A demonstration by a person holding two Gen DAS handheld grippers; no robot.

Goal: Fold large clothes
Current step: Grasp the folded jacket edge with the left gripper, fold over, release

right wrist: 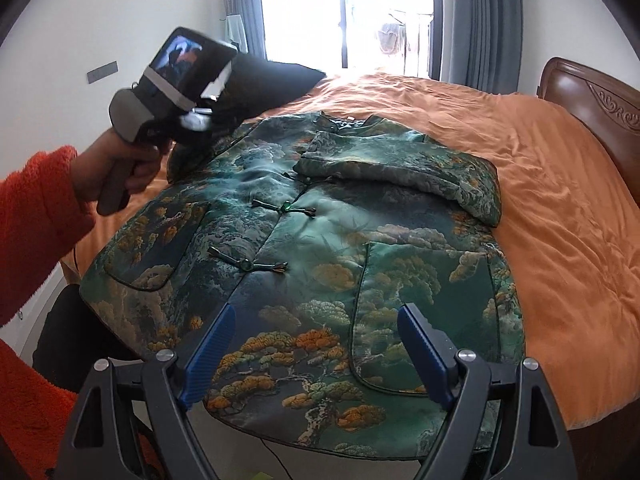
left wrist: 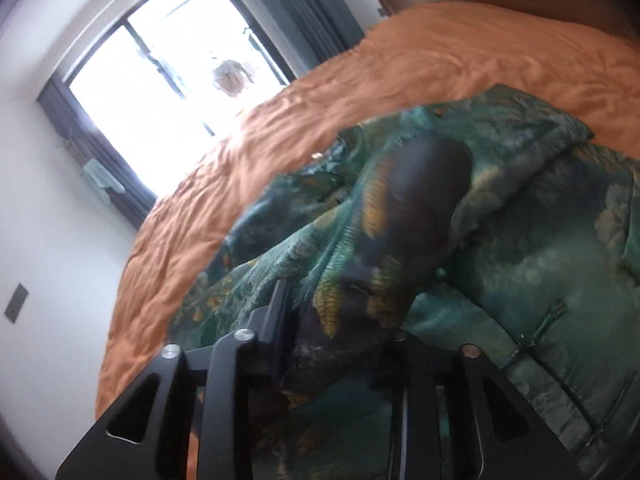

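A large green brocade jacket (right wrist: pixel 320 248) with a pine and cloud pattern lies face up on the orange bed. Its right sleeve (right wrist: pixel 400 172) is folded across the chest. My left gripper (left wrist: pixel 340 312) is shut on the jacket's left sleeve (left wrist: pixel 400 216) and holds it lifted above the jacket body (left wrist: pixel 540 264). In the right wrist view the left gripper's body (right wrist: pixel 180 80) is held by a hand at the jacket's left shoulder; its fingertips are hidden. My right gripper (right wrist: pixel 316 344) is open and empty, above the jacket's hem.
The orange duvet (right wrist: pixel 560 220) covers the bed. A wooden headboard (right wrist: pixel 592 100) stands at the right. A bright window (right wrist: pixel 344 12) with grey curtains is behind the bed. A dark pillow (right wrist: pixel 272 76) lies at the far left corner.
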